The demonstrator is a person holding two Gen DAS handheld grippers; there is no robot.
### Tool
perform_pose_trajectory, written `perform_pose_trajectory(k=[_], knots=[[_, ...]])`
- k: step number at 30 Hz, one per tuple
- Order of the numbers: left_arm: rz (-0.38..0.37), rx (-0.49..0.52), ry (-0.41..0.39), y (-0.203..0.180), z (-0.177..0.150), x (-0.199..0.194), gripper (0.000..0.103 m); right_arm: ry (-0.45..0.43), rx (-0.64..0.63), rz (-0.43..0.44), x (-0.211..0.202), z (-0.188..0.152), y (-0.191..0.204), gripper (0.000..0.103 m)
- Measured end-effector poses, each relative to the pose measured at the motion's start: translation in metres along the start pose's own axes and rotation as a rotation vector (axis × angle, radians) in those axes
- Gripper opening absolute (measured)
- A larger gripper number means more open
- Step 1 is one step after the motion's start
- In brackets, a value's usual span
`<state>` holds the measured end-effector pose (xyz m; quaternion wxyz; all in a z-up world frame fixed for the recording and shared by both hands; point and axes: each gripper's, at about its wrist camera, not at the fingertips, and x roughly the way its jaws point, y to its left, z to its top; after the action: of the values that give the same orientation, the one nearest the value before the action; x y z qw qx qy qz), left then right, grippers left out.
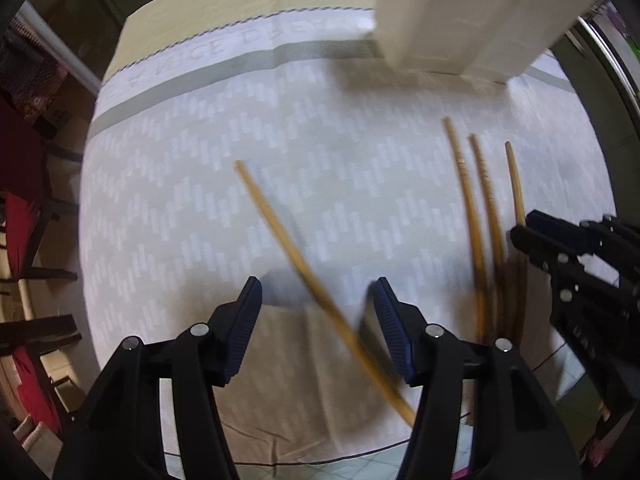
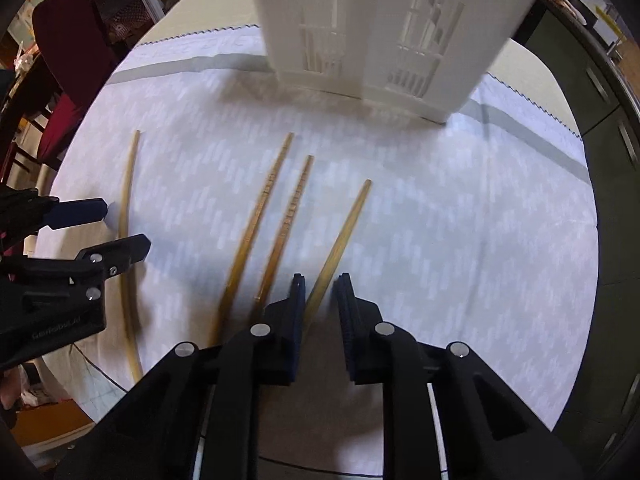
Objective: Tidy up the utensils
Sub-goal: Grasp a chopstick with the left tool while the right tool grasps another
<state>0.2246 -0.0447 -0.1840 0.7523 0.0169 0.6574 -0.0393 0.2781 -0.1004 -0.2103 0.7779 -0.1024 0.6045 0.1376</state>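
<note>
Up close, the left tool [image 1: 318, 300] stands wide open over one slanted chopstick [image 1: 304, 268], gripping nothing. Only the right wrist view shows the white holder's [image 2: 384, 32] slotted walls. There the right tool [image 2: 322, 286] is narrowly parted around the rightmost chopstick [image 2: 340, 240] on the cloth-covered counter [image 2: 460, 240], contact unclear.

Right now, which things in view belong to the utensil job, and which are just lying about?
For the job:
four wooden chopsticks on the cloth
white slotted utensil holder
left gripper, open around one chopstick
right gripper, open around another chopstick

Not part of it:
patterned tablecloth
red chairs
</note>
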Motion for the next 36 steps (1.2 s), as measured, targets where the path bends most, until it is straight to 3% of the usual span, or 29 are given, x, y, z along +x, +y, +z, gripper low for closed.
perform_pose_trajectory(k=[5,9,14,22,24,25,26,29,31,33,35,36], knots=[[-0.029,0.060,-0.005,-0.031,0.000,0.000,0.053,0.015,0.044,0.001,-0.001,-0.002,-0.026,0.018],[-0.033,0.073,-0.004,-0.041,0.003,0.002,0.048,0.005,0.050,0.015,0.000,0.004,-0.025,0.018],[-0.012,0.125,-0.010,-0.038,0.002,0.001,0.016,0.000,-0.003,0.004,0.002,0.007,-0.016,0.013],[-0.026,0.130,0.020,-0.021,0.006,-0.003,0.012,0.017,-0.043,0.000,-0.007,-0.005,-0.039,0.007],[-0.056,0.089,0.038,-0.017,0.008,-0.005,0.021,0.024,-0.048,0.003,-0.006,-0.016,-0.049,0.008],[-0.079,0.076,0.047,-0.015,0.009,-0.008,0.039,0.029,-0.049,0.001,-0.005,-0.016,-0.048,0.008],[-0.079,0.064,0.059,-0.015,0.011,-0.006,0.065,0.032,-0.049,-0.003,-0.003,-0.022,-0.047,0.008],[0.009,0.054,0.055,-0.020,0.012,0.000,0.070,0.049,-0.055,-0.005,-0.002,-0.020,-0.046,0.008],[0.014,0.048,0.051,-0.022,0.013,-0.001,0.069,0.055,-0.053,0.002,0.000,-0.018,-0.045,0.008],[0.021,0.028,0.038,-0.020,0.015,-0.003,0.061,0.054,-0.054,0.009,0.001,-0.018,-0.045,0.008],[0.025,0.000,0.020,-0.017,0.017,-0.007,0.036,0.055,-0.055,0.011,0.002,-0.013,-0.045,0.008],[0.025,-0.010,0.013,-0.013,0.020,-0.009,0.029,0.057,-0.055,0.015,0.003,-0.012,-0.045,0.008]])
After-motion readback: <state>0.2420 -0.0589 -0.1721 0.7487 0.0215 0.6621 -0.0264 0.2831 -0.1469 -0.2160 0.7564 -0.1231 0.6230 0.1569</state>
